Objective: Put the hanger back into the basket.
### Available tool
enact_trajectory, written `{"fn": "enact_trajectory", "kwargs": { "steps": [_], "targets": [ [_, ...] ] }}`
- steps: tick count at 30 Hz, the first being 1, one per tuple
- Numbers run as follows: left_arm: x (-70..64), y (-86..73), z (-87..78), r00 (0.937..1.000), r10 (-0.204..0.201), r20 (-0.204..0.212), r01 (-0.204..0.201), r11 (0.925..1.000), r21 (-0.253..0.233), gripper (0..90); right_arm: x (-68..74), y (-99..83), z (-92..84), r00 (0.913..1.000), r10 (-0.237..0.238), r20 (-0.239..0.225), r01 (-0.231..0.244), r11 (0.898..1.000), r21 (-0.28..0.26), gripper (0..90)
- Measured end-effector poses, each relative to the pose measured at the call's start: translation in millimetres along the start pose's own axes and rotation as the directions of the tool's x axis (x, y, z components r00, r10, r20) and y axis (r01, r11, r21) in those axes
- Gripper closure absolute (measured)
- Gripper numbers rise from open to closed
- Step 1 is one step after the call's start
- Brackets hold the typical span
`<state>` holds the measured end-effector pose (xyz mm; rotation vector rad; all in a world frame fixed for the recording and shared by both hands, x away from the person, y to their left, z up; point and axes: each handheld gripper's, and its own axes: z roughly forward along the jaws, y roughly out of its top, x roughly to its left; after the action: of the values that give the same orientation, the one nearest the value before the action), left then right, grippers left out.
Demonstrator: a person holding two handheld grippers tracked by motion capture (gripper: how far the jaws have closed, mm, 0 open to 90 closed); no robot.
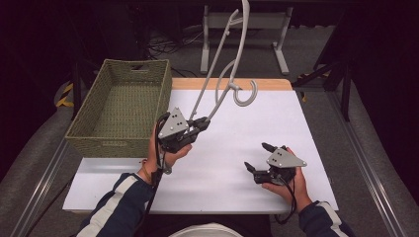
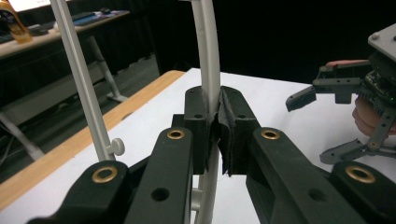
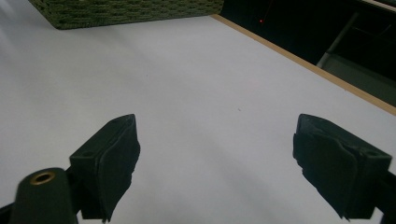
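Two claws: your left claw (image 1: 202, 122) is clamped on the hanger (image 1: 232, 59), long axis rising just right of the basket (image 1: 123, 106), while your right claw (image 1: 257, 157) gapes empty.

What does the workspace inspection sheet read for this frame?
Surface: white table, wooden far edge, bare around the tools.
Job's things: grey plastic hanger lifted and tilted, hook end low near the table; green woven basket at left, nothing seen inside.
Clutter: nothing seen.
Grippers: left tool shut on the hanger's rod; right tool open, holding nothing, low over the table.
Cables: black leads trail from both tools.
Surroundings: dark floor, grey metal frame behind.
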<state>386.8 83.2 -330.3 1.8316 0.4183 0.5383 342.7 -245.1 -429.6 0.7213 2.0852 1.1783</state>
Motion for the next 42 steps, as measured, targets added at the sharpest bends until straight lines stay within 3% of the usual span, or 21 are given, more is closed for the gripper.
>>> {"fn": "enact_trajectory", "kwargs": {
  "steps": [10,21,25,33,41,42],
  "targets": [
    [20.1,21.8,-29.3,0.9985,0.008,-0.054,-0.008,1.0000,-0.001,82.9,-1.2,-0.5,1.7,1.0000,0.009,-0.004,-0.009,1.000,0.011,15.2],
    [46.4,23.0,-56.5,0.9933,-0.001,-0.116,0.001,1.0000,0.007,82.9,-2.7,-1.4,2.7,0.9999,0.015,0.004,-0.015,1.000,0.013,15.2],
    [56.6,19.4,-64.1,0.9891,0.013,-0.147,-0.010,0.9996,0.025,82.9,-2.5,-1.6,2.7,0.9999,0.016,0.003,-0.016,1.000,0.015,15.5],
    [77.1,6.2,-78.0,0.9817,-0.008,-0.190,0.019,0.9983,0.055,82.8,-2.2,-2.5,4.7,0.9997,0.026,-0.003,-0.026,0.999,0.019,15.4],
    [100.1,-18.3,-92.6,0.9701,-0.002,-0.243,0.037,0.9898,0.137,82.8,-2.2,-3.5,6.4,0.9993,0.037,-0.009,-0.037,0.999,0.027,15.5],
    [103.4,-22.8,-94.8,0.9727,-0.007,-0.232,0.042,0.9884,0.146,82.8,-2.2,-3.7,6.8,0.9992,0.038,-0.011,-0.038,0.999,0.027,15.4]
  ]
}}
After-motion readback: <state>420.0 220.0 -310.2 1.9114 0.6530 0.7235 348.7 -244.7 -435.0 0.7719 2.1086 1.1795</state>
